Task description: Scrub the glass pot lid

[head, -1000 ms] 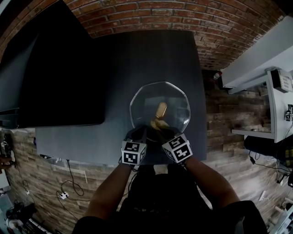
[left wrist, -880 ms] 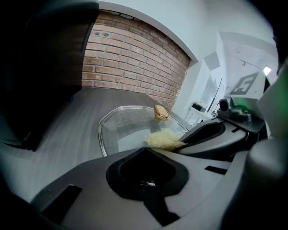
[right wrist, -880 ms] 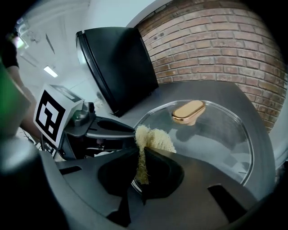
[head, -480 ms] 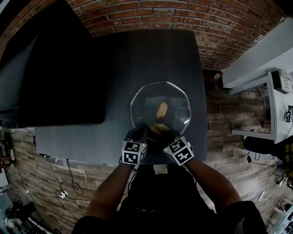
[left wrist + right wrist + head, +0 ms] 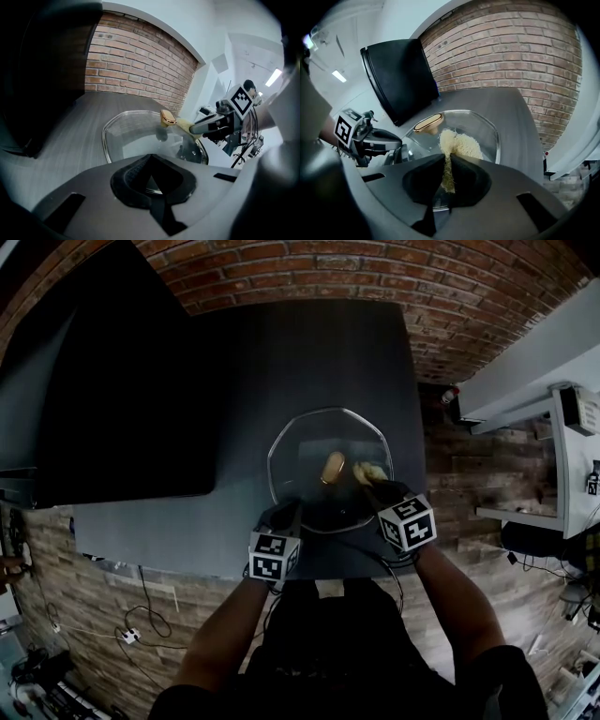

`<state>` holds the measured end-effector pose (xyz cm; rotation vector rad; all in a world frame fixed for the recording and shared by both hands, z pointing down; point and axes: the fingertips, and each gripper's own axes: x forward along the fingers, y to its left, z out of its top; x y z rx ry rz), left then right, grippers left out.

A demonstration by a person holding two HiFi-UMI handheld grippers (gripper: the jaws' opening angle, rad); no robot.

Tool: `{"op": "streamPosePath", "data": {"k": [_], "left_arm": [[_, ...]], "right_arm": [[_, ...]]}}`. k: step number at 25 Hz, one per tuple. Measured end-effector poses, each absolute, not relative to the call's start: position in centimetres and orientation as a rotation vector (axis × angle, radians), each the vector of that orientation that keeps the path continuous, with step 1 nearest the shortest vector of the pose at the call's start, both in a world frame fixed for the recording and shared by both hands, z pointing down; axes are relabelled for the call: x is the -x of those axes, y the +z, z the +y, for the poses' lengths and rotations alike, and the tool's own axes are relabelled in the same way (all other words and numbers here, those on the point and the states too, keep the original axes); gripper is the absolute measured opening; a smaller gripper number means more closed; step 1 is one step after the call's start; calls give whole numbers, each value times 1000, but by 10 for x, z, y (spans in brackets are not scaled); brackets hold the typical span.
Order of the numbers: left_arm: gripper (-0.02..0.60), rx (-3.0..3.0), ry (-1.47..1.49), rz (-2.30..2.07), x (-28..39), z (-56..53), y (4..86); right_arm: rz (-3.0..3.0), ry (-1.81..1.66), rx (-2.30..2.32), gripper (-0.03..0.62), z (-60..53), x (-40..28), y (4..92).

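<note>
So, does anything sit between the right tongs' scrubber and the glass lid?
Nothing visible. The scrubber in the right tongs lies on the lid, beside its gold knob; the left tongs grip the near rim.

Lid rim (image 5: 269, 460) partly behind left tongs (image 5: 284, 516)

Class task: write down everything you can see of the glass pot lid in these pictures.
The lid is clear glass with a rounded, many-sided outline and a thin rim. It lies flat, gold knob up, on the dark table near its front edge. A small vent hole sits near the rim. The left gripper is shut on the near rim. The right gripper holds a yellow scrubber against the glass beside the knob.
</note>
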<state>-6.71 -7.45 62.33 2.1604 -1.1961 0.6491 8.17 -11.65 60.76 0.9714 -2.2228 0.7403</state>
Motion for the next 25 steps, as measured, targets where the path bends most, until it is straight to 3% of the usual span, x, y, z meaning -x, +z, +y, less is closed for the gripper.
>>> {"op": "streamPosePath", "data": {"k": [14,25], "left_arm": [[32,-2156,606,-1197,67,-75,620],[32,-2129,613,-1215,69,-75,623]], "right_arm": [[-2152,672,-1046,43,-241,-107,617],[-2176,671,-1030,43,-231,-110,617]]}}
